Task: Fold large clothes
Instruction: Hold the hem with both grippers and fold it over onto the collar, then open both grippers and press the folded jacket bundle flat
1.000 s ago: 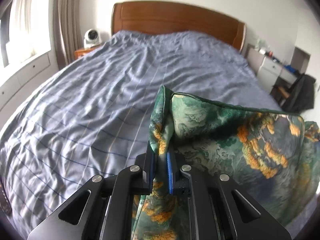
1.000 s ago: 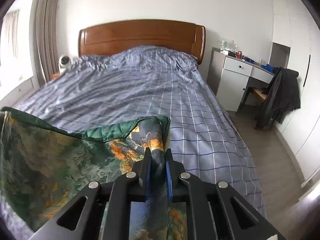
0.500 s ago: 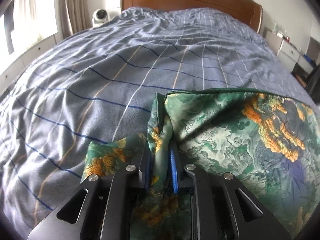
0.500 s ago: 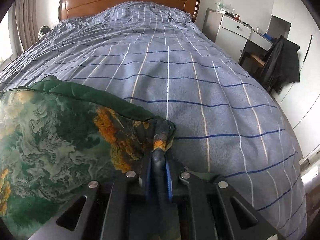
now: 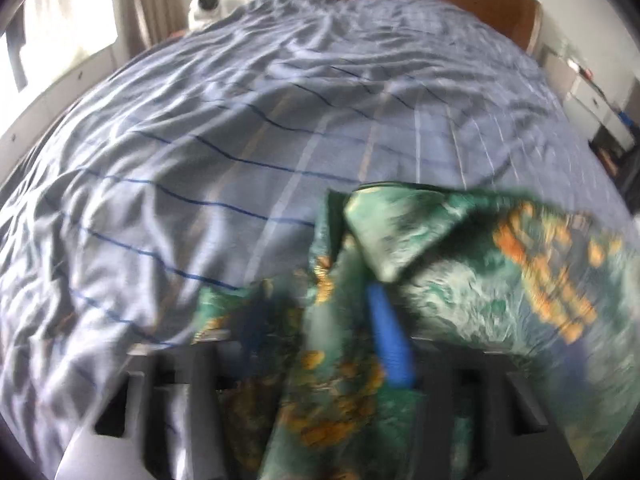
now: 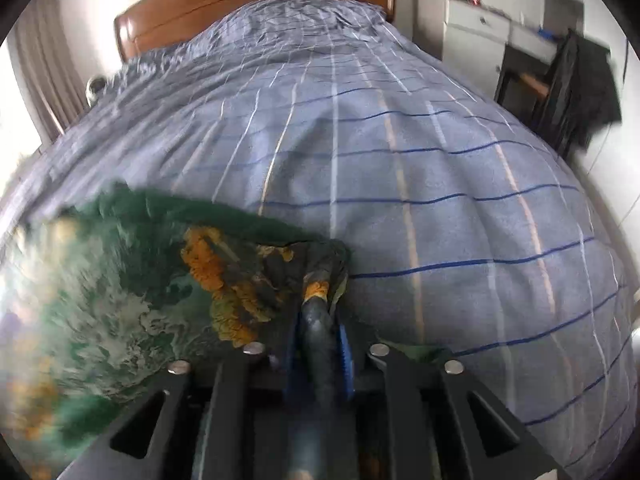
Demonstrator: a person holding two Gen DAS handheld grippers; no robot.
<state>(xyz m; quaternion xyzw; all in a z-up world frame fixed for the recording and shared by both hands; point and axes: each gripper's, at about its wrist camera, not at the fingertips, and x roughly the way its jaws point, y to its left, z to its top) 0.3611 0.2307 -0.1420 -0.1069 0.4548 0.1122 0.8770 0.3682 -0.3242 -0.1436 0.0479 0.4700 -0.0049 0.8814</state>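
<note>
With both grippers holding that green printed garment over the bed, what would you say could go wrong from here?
1. The left gripper looks to be parting, its blue pad bared beside the garment; that corner may drop early and skew the fold.
2. The right gripper pinches only a bunched corner, which could slip out.
3. The duvet is wrinkled and soft, so the fold may land creased.

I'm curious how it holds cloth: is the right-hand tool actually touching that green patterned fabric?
Touching. The right wrist view shows the right gripper with a bunched corner of the green patterned fabric pinched between its blue fingers.
</note>
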